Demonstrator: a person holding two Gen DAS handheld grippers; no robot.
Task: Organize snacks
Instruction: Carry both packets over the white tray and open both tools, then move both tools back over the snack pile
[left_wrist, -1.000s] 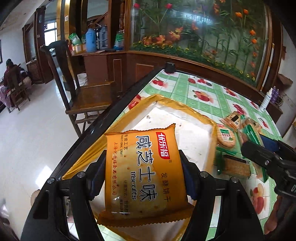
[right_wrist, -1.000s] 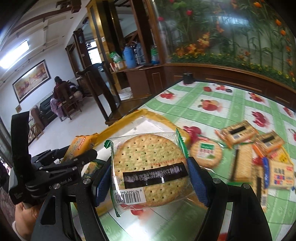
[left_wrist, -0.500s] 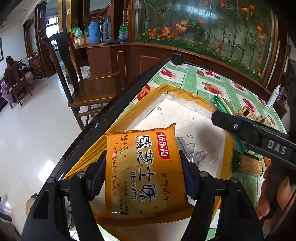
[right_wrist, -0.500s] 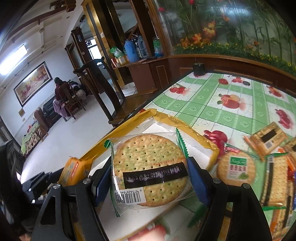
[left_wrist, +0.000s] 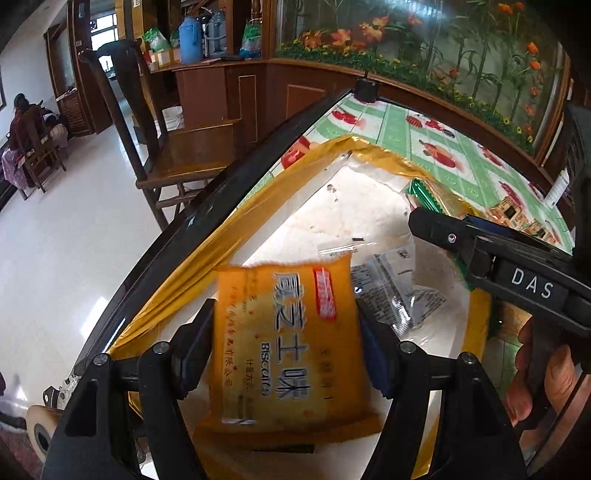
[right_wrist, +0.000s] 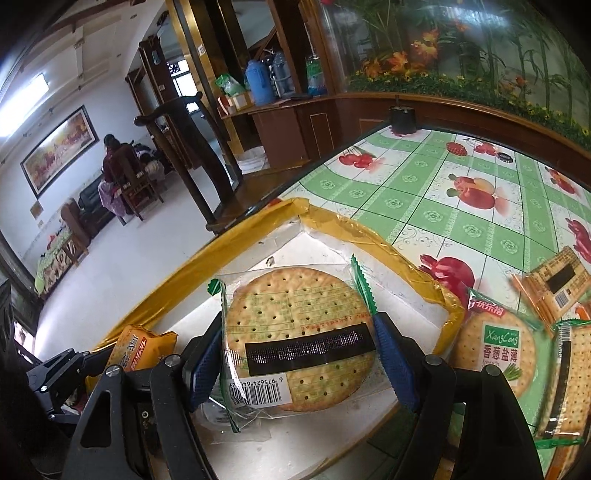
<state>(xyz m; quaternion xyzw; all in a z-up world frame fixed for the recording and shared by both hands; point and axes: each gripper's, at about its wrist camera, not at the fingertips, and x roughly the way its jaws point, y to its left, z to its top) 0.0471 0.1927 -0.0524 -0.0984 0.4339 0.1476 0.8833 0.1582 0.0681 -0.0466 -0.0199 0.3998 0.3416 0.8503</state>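
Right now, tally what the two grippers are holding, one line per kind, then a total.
Orange biscuit pack: 1, in the left gripper
Round cracker pack: 1, in the right gripper
Total: 2

Over the last second the right gripper, clamped on the clear-wrapped round cracker packet, moves from above the green fruit-print tablecloth to over the white, yellow-taped shallow box, so the loose packets now sit further right in its view. In the left wrist view the black right gripper advances across the box. The orange rectangular biscuit packet sits lower between the left gripper's pads, blurred.
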